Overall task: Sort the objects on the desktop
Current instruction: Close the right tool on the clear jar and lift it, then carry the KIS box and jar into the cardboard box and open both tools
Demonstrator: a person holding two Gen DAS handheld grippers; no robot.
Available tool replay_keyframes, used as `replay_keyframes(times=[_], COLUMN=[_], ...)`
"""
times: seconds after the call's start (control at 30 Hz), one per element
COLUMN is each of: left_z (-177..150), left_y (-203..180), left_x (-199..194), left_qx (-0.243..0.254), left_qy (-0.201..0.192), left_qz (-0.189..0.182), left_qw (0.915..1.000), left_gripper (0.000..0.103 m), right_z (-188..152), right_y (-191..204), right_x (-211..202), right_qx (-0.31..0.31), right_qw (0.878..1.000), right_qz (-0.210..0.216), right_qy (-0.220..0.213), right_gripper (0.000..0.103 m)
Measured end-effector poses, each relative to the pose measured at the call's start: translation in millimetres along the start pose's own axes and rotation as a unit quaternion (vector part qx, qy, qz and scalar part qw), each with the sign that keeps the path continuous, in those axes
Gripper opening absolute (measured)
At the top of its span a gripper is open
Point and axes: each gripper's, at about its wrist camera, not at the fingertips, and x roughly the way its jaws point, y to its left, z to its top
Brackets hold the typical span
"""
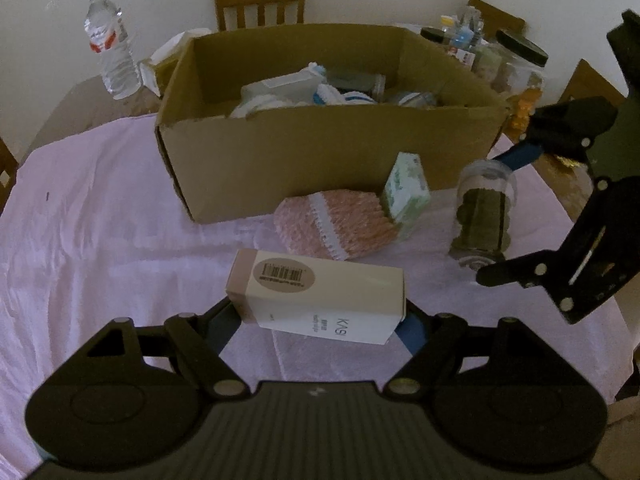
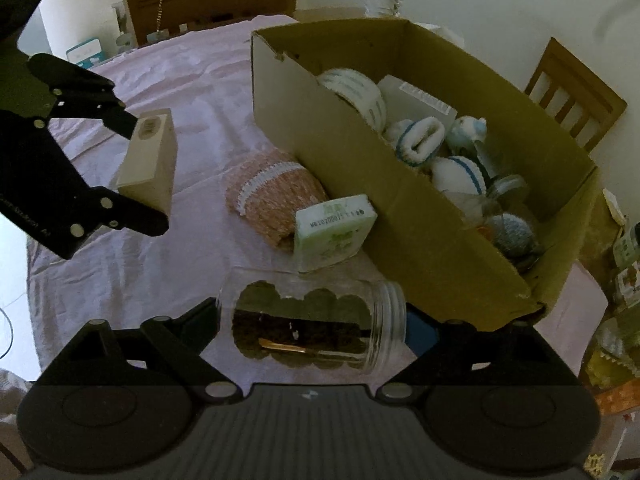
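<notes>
on the pink-clothed tabletop (image 1: 100, 208), a brown cardboard box (image 1: 320, 152) stands open at the far middle, holding rolled white-and-blue socks (image 2: 420, 140), a white carton and other small items. just in front of the box's near wall lies a pink knitted piece (image 1: 336, 224) with a white lace band, and a small green-and-white pack (image 1: 406, 192) leans upright against it, close to the box.

nearer, the left gripper (image 1: 316, 316) has its jaws clenched on a long beige carton (image 1: 320, 300) lying crosswise between them, a round barcode sticker on its left end and "kasi" printed on its near face. in the right wrist view this carton appears lifted off the cloth, tilted with the barcode end uppermost.

to the right, the right gripper (image 2: 316, 328) has a clear plastic jar (image 2: 312, 320) crosswise between its jaws, the threaded, lidless mouth toward the right finger and dark round contents visible inside. the jaws reach both ends of the jar and appear to be grasping it, though the contact is partly hidden. in the left wrist view the jar stands right of the green pack, apart from it.

a water bottle (image 1: 110, 44) stands at the far left beyond the box, jars with black lids (image 1: 520, 60) at the far right, and wooden chairs (image 1: 260, 0) ring the tabletop.
</notes>
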Motion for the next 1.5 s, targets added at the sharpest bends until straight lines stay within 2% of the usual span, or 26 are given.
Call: replay_keyframes(times=[0.37,0.73,0.87,1.07,1.33,1.4,1.5], left_z=[20.8,94.8,124.1,154.8,177.9,182.0,186.9], left_y=[-10.6,-1.6,7.4,28.7,49.7,54.4,59.0], left_x=[-23.7,-42.5,-33.3,-12.0,17.0,24.2,35.7], left_qx=[0.017,0.071,0.093,0.094,0.112,0.116,0.123], left_qy=[-0.011,-0.066,-0.072,-0.061,-0.038,-0.030,-0.022], left_qz=[0.001,-0.017,-0.014,-0.024,-0.024,-0.024,-0.020], left_qw=[0.9998,0.9951,0.9930,0.9934,0.9927,0.9925,0.9919], left_gripper=[0.081,0.081,0.081,0.081,0.081,0.081,0.081], right_z=[3.4,26.5,42.9,71.1,103.7,108.1,108.5], right_y=[-4.8,-20.8,-33.4,-53.7,-64.5,-63.7,-62.6], right_x=[-43.2,-86.3,-91.0,-84.1,-59.8,-56.4,-54.2], right_qx=[-0.013,-0.001,0.011,0.033,0.047,0.051,0.062], right_qw=[1.000,0.998,0.996,0.995,0.994,0.993,0.992], right_qz=[0.009,-0.015,-0.035,-0.060,-0.068,-0.080,-0.080], right_qy=[-0.023,-0.066,-0.076,-0.076,-0.070,-0.074,-0.075], right_gripper=[0.096,0.096,0.096,0.096,0.096,0.103,0.103])
